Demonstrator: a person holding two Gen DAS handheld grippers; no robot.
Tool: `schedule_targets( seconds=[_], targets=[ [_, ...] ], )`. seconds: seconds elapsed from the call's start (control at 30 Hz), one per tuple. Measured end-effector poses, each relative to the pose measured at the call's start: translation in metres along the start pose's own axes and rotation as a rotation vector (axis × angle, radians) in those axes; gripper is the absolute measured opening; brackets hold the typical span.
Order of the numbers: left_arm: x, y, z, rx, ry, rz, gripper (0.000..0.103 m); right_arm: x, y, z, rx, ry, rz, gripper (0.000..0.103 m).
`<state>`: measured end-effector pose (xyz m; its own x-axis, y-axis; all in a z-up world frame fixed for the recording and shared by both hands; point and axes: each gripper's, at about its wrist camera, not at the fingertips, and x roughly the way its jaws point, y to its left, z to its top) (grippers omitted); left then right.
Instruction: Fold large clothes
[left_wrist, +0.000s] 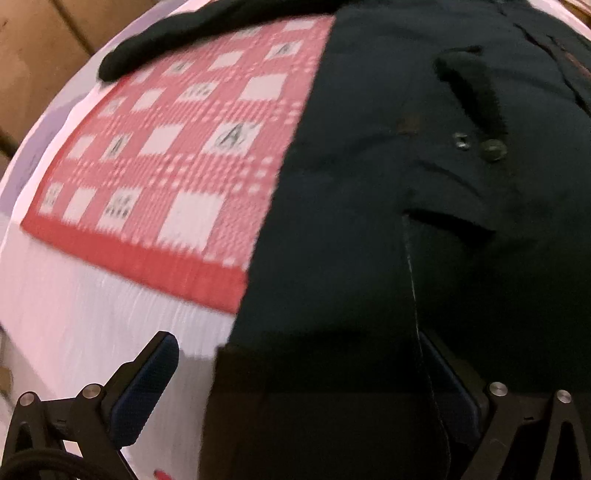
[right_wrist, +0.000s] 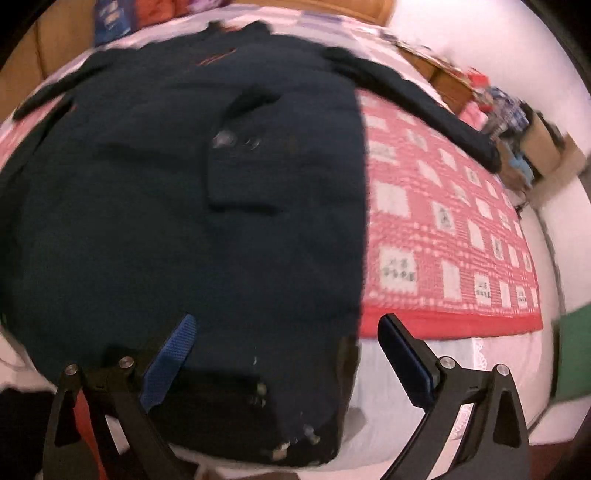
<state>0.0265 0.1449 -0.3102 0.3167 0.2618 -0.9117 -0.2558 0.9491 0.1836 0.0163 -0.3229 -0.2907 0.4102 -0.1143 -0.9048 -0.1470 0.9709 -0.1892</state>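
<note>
A large dark coat (right_wrist: 184, 184) lies spread flat on a red-and-white checked blanket (right_wrist: 443, 221), with one sleeve (right_wrist: 424, 107) stretched out to the right. In the left wrist view the coat (left_wrist: 406, 184) fills the right half, showing snap buttons (left_wrist: 491, 149) and a pocket slit; its other sleeve (left_wrist: 147, 48) reaches across the top of the blanket (left_wrist: 166, 147). My left gripper (left_wrist: 295, 343) is open, straddling the coat's lower left edge. My right gripper (right_wrist: 288, 321) is open, with the coat's lower right corner between its fingers (right_wrist: 170, 362).
The blanket lies on a white bedsheet (left_wrist: 92, 306) whose front edge is near both grippers. Brown wooden panels (left_wrist: 37, 55) stand beyond the bed on the left. A cardboard box with clutter (right_wrist: 543, 147) sits at the far right, and a green object (right_wrist: 572, 354) lower right.
</note>
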Motion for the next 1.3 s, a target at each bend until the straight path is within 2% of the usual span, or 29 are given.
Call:
schedule_targets(
  seconds=[0.1,0.17,0.3,0.37,0.53,0.63,0.83,0.9,1.0,1.07,1.17,1.3],
  targets=[
    [-0.006,0.003,0.002,0.004,0.028,0.032,0.103,0.013,-0.037,-0.018,0.107,0.078,-0.062,0.101],
    [-0.011,-0.004,0.014,0.016,0.018,0.032,0.103,0.014,-0.067,-0.025,0.169,0.108,-0.107,0.101],
    [-0.028,-0.049,0.069,0.037,-0.059,-0.007,0.103,0.002,-0.070,0.002,0.090,0.063,-0.112,0.101],
    [-0.031,-0.084,0.103,0.063,-0.121,-0.062,0.103,-0.003,-0.077,0.032,0.112,-0.014,-0.063,0.101],
    [-0.013,-0.173,0.189,0.098,-0.213,-0.175,0.103,0.016,-0.102,0.123,0.175,-0.095,-0.079,0.101],
    [0.005,-0.215,0.235,0.121,-0.271,-0.172,0.103,0.037,-0.146,0.179,0.277,-0.120,-0.107,0.101],
    [0.041,-0.267,0.307,0.091,-0.304,-0.132,0.103,0.080,-0.257,0.264,0.501,-0.097,-0.183,0.101],
    [0.052,-0.282,0.321,0.082,-0.293,-0.125,0.103,0.091,-0.285,0.284,0.543,-0.088,-0.220,0.101],
    [0.076,-0.301,0.324,0.102,-0.251,-0.090,0.103,0.111,-0.319,0.302,0.624,-0.059,-0.222,0.101],
    [0.077,-0.306,0.318,0.107,-0.285,-0.105,0.103,0.131,-0.340,0.307,0.703,-0.018,-0.200,0.101],
    [0.075,-0.309,0.310,0.113,-0.326,-0.080,0.103,0.161,-0.363,0.304,0.801,0.054,-0.192,0.101],
    [0.080,-0.303,0.311,0.088,-0.306,-0.134,0.103,0.185,-0.380,0.285,0.950,0.089,-0.168,0.101]
  ],
)
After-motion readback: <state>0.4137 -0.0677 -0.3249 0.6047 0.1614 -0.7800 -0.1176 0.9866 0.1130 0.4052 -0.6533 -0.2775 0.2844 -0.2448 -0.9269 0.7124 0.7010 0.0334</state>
